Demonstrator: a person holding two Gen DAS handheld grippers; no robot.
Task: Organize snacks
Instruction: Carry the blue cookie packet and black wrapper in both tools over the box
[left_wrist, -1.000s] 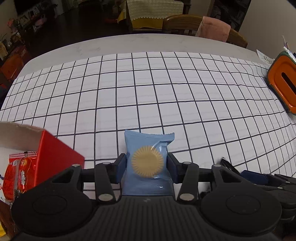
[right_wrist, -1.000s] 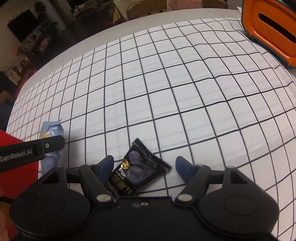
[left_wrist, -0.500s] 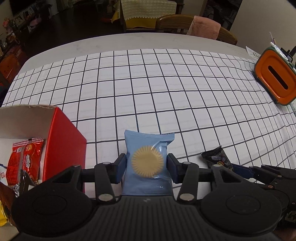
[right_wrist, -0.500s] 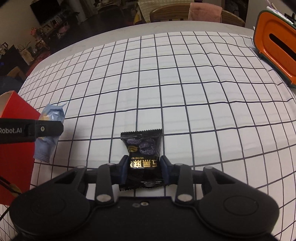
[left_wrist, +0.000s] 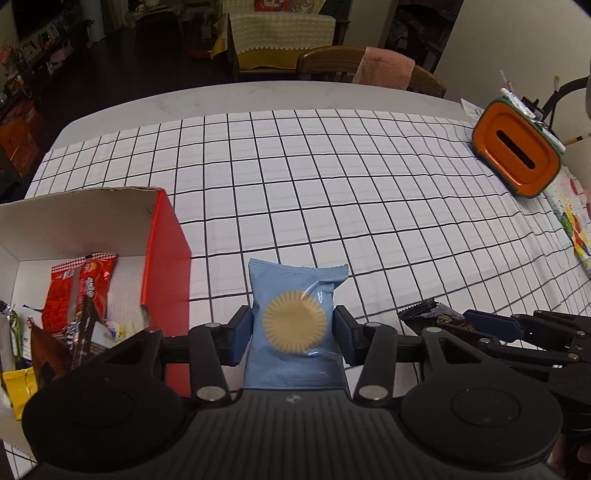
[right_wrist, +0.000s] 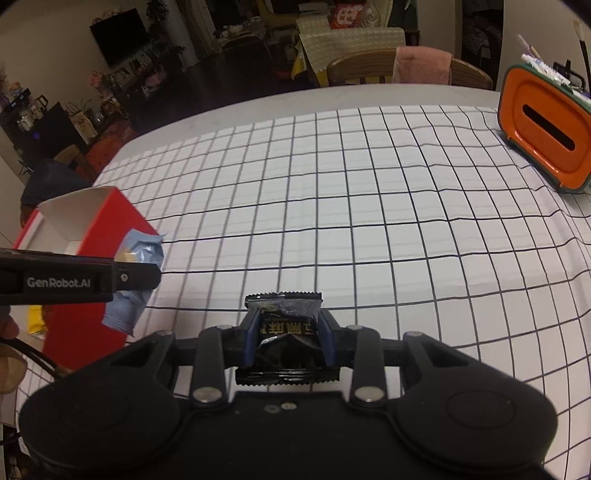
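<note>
Snack packets (left_wrist: 79, 291) in box (left_wrist: 162, 236) at left, tissue holder (left_wrist: 517, 155) far right on table (left_wrist: 332, 177)

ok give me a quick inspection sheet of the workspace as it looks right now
surface: table under a white grid cloth.
job's things: blue snack packet and black snack packet, each lifted in a gripper; red box, open, on the left, with red, yellow and other packets inside.
clutter: orange tissue box at the far right, pens behind it; colourful paper at the right edge.
grippers: left gripper shut on the blue snack packet; right gripper closing on the black snack packet, pads pressing it.
cables: dark cable beside the red box.
surroundings: wooden chair with a pink cloth; dim living room beyond.
</note>
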